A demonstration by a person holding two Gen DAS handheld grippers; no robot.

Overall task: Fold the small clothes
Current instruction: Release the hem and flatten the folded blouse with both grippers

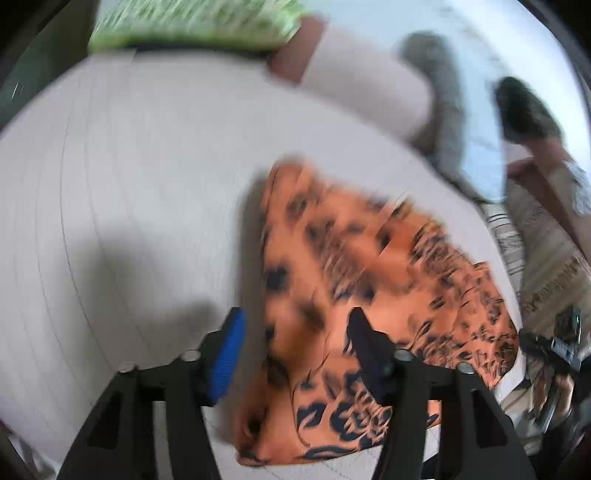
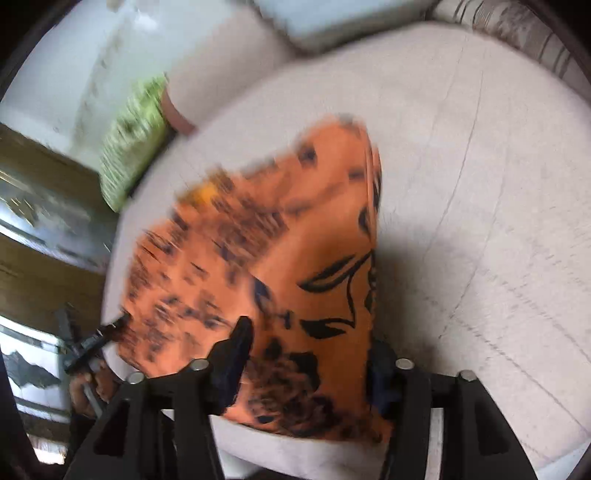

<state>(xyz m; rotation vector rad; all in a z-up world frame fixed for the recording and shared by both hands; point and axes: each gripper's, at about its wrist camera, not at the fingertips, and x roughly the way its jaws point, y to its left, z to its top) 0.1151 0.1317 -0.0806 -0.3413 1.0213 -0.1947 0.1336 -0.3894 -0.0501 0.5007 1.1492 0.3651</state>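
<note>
An orange garment with black print [image 1: 373,291] lies folded on a pale cushioned surface [image 1: 129,184]. My left gripper [image 1: 295,343] is open, its fingers spread wide over the garment's left edge, holding nothing. In the right wrist view the same garment [image 2: 295,258] fills the middle. My right gripper [image 2: 310,354] is open, with the cloth lying between its fingers; its right finger is mostly hidden behind the fabric. Both views are motion-blurred.
A green patterned cushion [image 1: 192,22] sits at the far edge of the surface, also in the right wrist view [image 2: 133,147]. A striped cushion [image 2: 524,33] is at the back. The other gripper [image 1: 557,347] shows at the right edge.
</note>
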